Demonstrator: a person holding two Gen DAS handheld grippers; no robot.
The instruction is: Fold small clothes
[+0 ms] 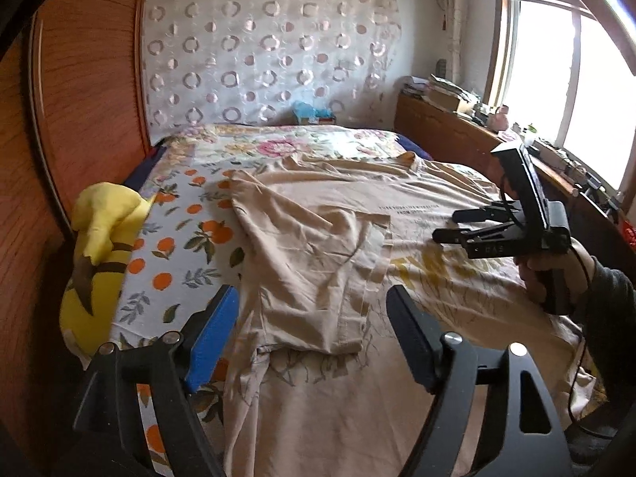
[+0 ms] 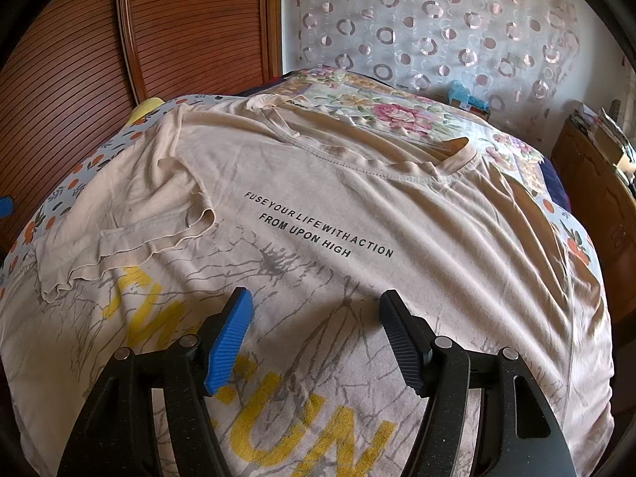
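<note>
A beige T-shirt with black text and yellow print lies spread on the bed, print side up. One sleeve is folded inward over the body; it also shows at the left of the right wrist view. The collar lies at the far side. My left gripper is open and empty, just above the folded sleeve. My right gripper is open and empty above the shirt's printed middle. It also shows in the left wrist view, held by a hand.
The bed has a floral and orange-print cover. A yellow plush toy lies at the bed's left edge by a wooden wardrobe. A cluttered wooden cabinet stands under the window at the right.
</note>
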